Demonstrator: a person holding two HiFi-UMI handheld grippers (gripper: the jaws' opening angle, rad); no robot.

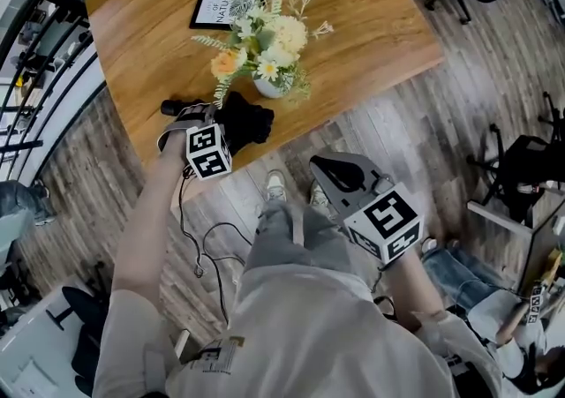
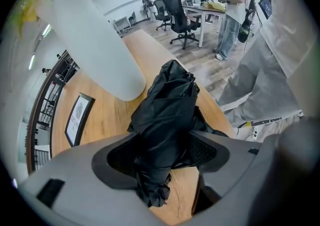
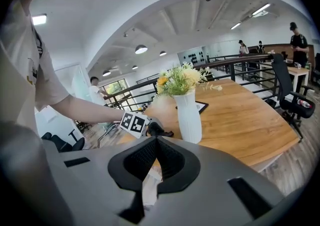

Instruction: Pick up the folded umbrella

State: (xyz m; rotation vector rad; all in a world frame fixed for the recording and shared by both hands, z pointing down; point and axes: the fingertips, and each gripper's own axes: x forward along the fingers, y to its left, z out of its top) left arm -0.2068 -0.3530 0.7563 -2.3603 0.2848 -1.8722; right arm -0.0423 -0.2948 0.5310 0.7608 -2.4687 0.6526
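Between the jaws of your left gripper: the umbrella, black, folded, its fabric bunched. The jaws press into it from either side, one on its left flank and one on its right. Grip confirmed. The bundle runs forward from the jaws, and a crumpled end hangs behind them, toward the camera. It sits at the near edge of the table; whether it is clear of the wood cannot be told. Ahead of this gripper and to its left stands a white vase, just beside the umbrella's far end. Further left, a dark frame lies flat on the table.

Head view agrees. The left gripper is at the table edge with the umbrella in its jaws. The vase with its flowers stands just beyond, and the frame lies past the flowers.

Your right gripper is off the table, over the floor. It sits to the right of the left gripper, nearer to you and well apart from the umbrella. In its own view the right gripper has its jaws together at the tips, with nothing held. Straight ahead of it are the vase and flowers on the table. The frame shows just behind the vase.
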